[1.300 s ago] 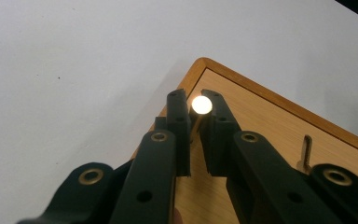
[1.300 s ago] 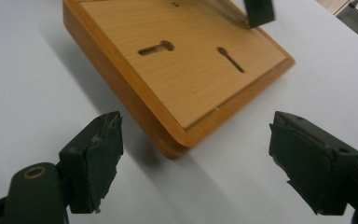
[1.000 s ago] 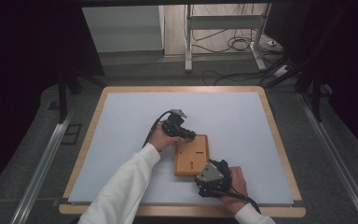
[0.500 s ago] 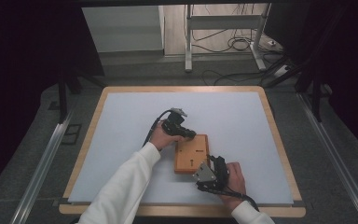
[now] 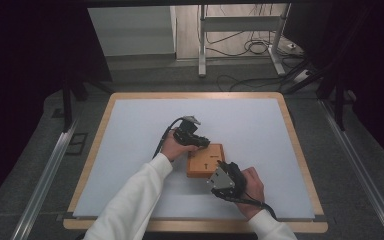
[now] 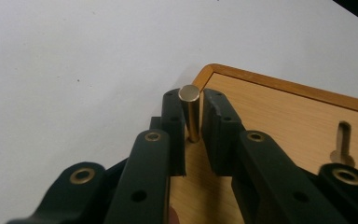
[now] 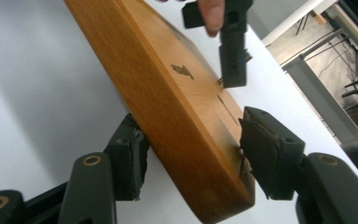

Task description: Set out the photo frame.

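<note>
The left gripper (image 6: 194,135) is standing with its jaws, just now easing apart, on either side of an upright brass pin (image 6: 191,112) rising from a corner of the wooden block (image 5: 206,160), the pads looking just clear of it. The right gripper (image 7: 191,161) is closing its jaws over the block's near corner, though whether the pads are pressing is hard to tell. The block is lying on the white table (image 5: 130,135), and no writing is readable on it.

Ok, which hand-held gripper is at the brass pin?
The left hand-held gripper: its jaws, just opening, flank the upright brass pin; the right hand-held gripper's, just closing, straddle the wooden block's end.
</note>
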A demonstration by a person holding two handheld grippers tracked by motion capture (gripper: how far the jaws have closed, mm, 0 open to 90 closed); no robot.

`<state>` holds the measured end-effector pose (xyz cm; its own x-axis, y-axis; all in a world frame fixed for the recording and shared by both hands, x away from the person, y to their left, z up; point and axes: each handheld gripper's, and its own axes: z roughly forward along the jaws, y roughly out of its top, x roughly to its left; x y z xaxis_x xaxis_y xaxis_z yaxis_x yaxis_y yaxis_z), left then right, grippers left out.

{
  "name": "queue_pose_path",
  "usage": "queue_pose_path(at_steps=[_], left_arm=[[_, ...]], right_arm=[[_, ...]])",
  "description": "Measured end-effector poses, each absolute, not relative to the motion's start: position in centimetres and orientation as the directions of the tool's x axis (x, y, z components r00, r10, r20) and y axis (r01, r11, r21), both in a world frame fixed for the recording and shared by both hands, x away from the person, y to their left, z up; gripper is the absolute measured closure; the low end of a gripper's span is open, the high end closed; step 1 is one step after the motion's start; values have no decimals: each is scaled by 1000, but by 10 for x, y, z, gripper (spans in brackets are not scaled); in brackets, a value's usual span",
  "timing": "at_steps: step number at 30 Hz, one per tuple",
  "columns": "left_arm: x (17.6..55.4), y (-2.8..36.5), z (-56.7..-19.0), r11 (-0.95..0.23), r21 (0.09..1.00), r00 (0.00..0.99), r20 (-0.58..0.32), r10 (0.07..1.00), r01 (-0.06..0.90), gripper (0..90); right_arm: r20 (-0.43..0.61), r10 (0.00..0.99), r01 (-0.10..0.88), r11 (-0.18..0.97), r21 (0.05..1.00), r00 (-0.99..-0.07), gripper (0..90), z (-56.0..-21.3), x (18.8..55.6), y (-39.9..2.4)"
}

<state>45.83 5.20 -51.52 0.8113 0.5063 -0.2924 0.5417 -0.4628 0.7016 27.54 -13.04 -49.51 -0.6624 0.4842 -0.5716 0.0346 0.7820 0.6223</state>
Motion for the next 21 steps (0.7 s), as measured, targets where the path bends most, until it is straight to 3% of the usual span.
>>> queue_pose_path(at_steps=[9, 14, 21], left_arm=[[455, 57, -513, -445, 726, 806, -255, 534, 525, 732], [447, 80, -503, -394, 762, 775, -214, 595, 513, 624], [417, 124, -499, -387, 781, 754, -156, 638, 489, 543]], right_arm=[[-563, 504, 32, 763, 646, -655, 465, -487, 279, -134], [-560, 503, 31, 762, 647, -658, 466, -487, 280, -135], [-550, 508, 36, 756, 654, -663, 466, -486, 281, -136]])
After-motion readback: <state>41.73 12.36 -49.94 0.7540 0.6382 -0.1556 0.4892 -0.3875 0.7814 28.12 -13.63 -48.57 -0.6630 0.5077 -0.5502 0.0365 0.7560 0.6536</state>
